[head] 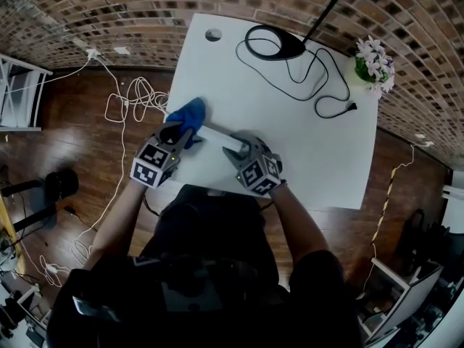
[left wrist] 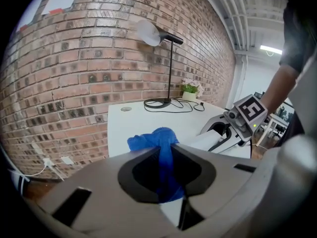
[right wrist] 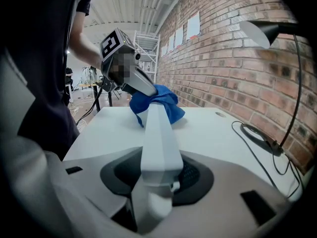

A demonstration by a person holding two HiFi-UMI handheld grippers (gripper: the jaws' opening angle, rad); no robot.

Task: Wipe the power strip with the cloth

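Left claw point(head: 180, 133) holds blue cloth point(head: 189, 112) over white table point(head: 239, 100); brick walls point(head: 87, 6), wood floor point(head: 65, 147).

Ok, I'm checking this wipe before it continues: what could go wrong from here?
The right tool grips the power strip at one end only; pressure from the cloth at the far end might lever it loose. The left tool pinches just a fold of cloth, which may slip out while rubbing. All this is near the table's left edge, so anything dropped could fall off.

L gripper point(head: 180, 135) clamped; R gripper point(head: 243, 146) clamped; both tilted down.
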